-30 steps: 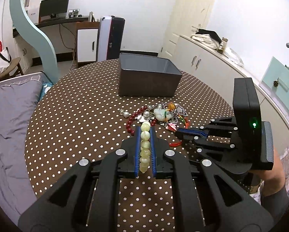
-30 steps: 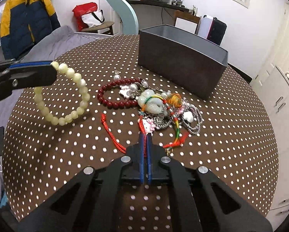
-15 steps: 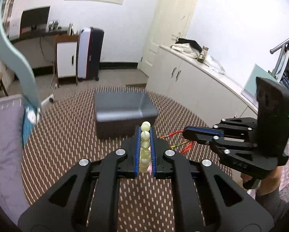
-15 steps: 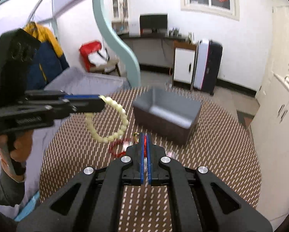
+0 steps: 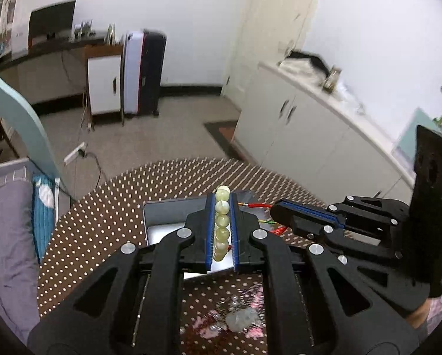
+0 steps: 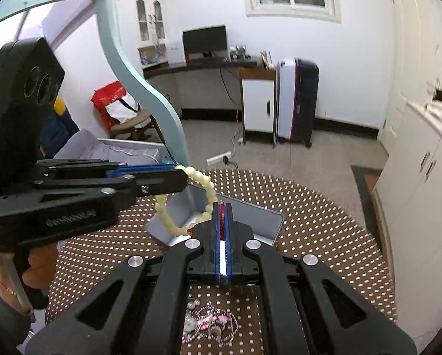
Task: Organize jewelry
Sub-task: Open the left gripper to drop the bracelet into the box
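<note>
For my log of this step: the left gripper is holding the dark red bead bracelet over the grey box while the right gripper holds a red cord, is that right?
Not quite: the left gripper holds the pale yellow-green bead bracelet, not a dark red one, as the right wrist view shows. It does hang over the grey box, and the right gripper grips a red cord.

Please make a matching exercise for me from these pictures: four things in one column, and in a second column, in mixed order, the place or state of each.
Things:
1. bead bracelet
2. red cord
3. grey box
4. jewelry pile

Places or states:
A. lying on the dotted table, near the camera
B. pinched in the left gripper, hanging over the box
C. open, standing on the table
D. pinched in the right gripper

Pairs: 1-B, 2-D, 3-C, 4-A
</note>
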A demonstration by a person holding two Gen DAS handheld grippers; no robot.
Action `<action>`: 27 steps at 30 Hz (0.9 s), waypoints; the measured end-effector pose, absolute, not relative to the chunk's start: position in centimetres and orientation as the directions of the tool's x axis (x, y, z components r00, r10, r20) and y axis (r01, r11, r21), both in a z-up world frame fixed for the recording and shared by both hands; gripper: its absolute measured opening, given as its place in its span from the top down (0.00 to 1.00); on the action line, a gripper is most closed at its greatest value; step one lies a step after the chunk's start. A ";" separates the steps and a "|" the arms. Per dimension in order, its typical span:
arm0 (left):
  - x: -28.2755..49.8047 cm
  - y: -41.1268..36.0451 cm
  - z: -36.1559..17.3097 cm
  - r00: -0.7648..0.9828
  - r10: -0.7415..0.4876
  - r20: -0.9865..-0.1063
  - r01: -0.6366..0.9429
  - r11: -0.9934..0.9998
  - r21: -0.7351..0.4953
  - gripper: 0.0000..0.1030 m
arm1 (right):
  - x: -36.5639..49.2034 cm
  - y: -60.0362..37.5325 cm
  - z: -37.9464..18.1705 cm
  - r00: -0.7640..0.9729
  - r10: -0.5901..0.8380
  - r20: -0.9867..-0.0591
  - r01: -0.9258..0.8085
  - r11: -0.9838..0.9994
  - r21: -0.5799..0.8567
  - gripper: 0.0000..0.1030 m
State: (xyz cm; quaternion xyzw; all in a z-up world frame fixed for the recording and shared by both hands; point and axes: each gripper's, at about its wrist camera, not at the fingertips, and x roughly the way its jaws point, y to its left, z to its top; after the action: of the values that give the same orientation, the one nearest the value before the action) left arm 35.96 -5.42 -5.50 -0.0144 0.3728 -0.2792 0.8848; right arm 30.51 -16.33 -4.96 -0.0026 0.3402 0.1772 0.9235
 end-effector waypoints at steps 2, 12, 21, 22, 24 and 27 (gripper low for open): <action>36.8 -6.1 -6.9 0.550 -0.480 -0.684 0.474 0.853 -0.217 0.91 | 31.3 -16.2 -5.9 0.689 0.329 -0.646 -0.322 0.937 0.135 0.99; 38.1 -6.0 -11.1 0.478 -0.448 -0.755 0.437 0.867 -0.238 0.90 | 32.4 -16.5 -8.5 0.653 0.332 -0.680 -0.291 0.940 0.180 0.95; 34.5 -3.2 -8.2 0.595 -0.415 -0.688 0.411 0.893 -0.184 0.40 | 28.9 -18.5 -5.8 0.718 0.326 -0.614 -0.276 0.944 0.179 0.85; 34.0 -2.8 -8.0 0.611 -0.405 -0.681 0.405 0.898 -0.171 0.40 | 27.9 -18.7 -5.3 0.733 0.315 -0.603 -0.275 0.948 0.161 0.85; 31.9 -2.0 -7.3 0.653 -0.385 -0.652 0.401 0.906 -0.132 0.40 | 26.4 -18.8 -4.8 0.757 0.288 -0.586 -0.264 0.956 0.130 0.83; 28.9 -1.0 -6.8 0.706 -0.350 -0.616 0.386 0.919 -0.080 0.40 | 23.8 -19.2 -4.2 0.783 0.282 -0.554 -0.260 0.958 0.120 0.71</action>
State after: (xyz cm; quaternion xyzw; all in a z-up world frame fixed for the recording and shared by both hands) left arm 28.89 -0.98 -6.77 0.0274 0.3274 -0.1991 0.9233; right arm 23.76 -19.17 -4.18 0.0185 0.2965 0.1433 0.9440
